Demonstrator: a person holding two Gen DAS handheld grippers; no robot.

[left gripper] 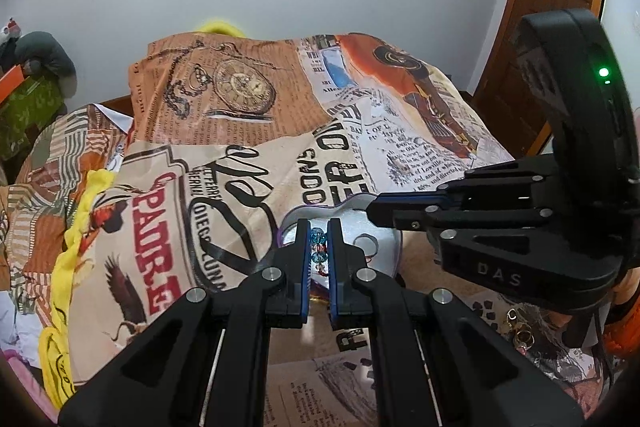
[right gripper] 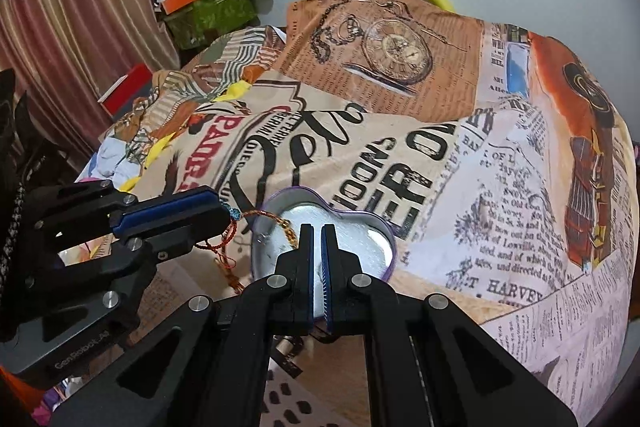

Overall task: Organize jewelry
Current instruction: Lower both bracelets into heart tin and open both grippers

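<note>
Black, blue-padded fingers of our left gripper (left gripper: 319,239) clamp a beaded bracelet of blue-green glass beads on red-orange cord (left gripper: 318,247), hanging over the purple-rimmed heart-shaped metal tin (right gripper: 384,233) on the newspaper-print cloth (right gripper: 500,187). Our right gripper (right gripper: 316,239) hovers over the same tin, fingers closed, seemingly empty. We judge we are at the placing step; next we lower the bracelet inside and release.
</note>
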